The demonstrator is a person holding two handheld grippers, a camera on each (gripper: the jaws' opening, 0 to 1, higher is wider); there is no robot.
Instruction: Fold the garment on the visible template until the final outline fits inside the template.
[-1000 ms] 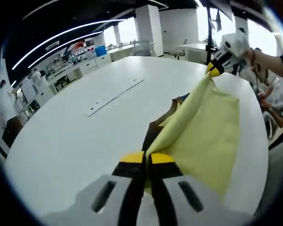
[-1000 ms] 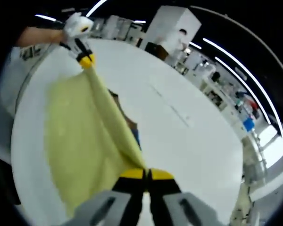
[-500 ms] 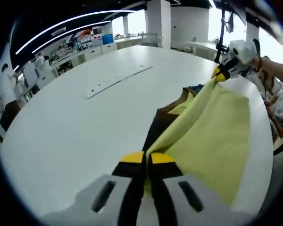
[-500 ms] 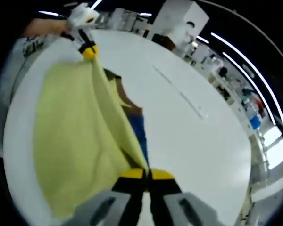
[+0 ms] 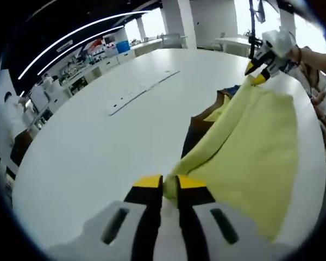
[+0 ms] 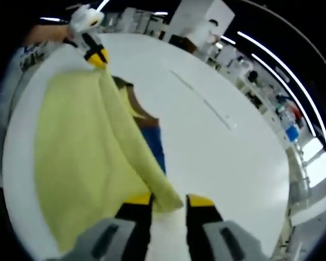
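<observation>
Lying across the white bench (image 5: 87, 157), the yellow garment (image 5: 250, 147) is seen draped over a darker brown and blue layer (image 6: 152, 138), which peeks out along its edge toward twelve o'clock in the right gripper view. In that view the right hand-held gripper (image 6: 168, 202) is spread apart, with a corner of the cloth resting loose between its yellow tips, so the fold on that side is judged to have been laid down and let go. In the left gripper view the left hand-held gripper (image 5: 163, 182) has its tips slightly parted around the near corner; whether the cloth is gripped cannot be told. The fabric's edge runs between the two corners, presumably so that the fold lands straight. No template outline can be made out beneath the cloth.
</observation>
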